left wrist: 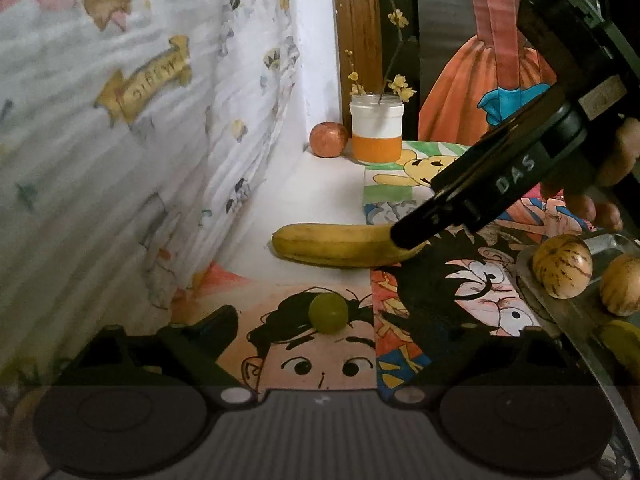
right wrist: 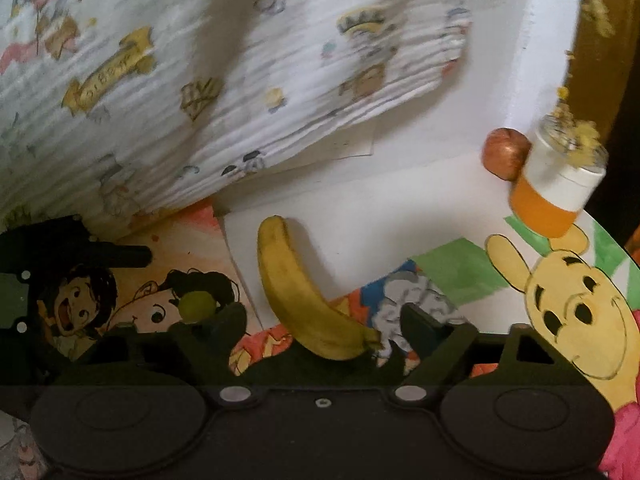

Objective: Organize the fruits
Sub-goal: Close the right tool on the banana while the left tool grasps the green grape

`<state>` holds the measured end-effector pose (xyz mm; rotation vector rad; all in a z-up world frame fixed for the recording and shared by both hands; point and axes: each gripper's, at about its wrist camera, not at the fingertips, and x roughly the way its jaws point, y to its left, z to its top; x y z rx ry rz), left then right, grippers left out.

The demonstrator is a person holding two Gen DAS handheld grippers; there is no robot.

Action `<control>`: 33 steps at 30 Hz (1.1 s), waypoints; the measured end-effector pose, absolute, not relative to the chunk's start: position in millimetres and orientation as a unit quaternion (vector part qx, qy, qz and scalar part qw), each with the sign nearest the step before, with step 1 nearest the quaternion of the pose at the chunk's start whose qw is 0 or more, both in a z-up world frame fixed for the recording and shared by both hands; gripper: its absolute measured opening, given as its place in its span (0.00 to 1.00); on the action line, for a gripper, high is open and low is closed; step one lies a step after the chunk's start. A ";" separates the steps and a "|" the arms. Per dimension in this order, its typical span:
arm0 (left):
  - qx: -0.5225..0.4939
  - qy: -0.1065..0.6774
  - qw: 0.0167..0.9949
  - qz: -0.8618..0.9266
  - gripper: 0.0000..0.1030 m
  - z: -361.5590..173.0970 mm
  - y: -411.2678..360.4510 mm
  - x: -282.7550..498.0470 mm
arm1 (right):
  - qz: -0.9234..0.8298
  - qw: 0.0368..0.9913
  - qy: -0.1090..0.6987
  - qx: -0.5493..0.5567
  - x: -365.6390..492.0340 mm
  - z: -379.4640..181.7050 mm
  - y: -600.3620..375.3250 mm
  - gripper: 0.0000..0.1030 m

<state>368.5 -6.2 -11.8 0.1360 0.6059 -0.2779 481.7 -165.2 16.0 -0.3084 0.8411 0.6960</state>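
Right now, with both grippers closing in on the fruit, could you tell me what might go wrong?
1. The right gripper straddles only the stem end of the banana; gripped there, the long body may swing or slip out.
2. The grape is small and round, ahead of the open left gripper; a nudge from one finger could send it rolling.
3. The two grippers work close together, so they could collide near the banana.
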 end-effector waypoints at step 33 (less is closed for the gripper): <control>-0.009 0.331 0.931 -0.152 0.29 -22.4 3.2 401.2 | 0.343 0.832 0.397 -0.182 492.6 -12.8 -134.9 0.41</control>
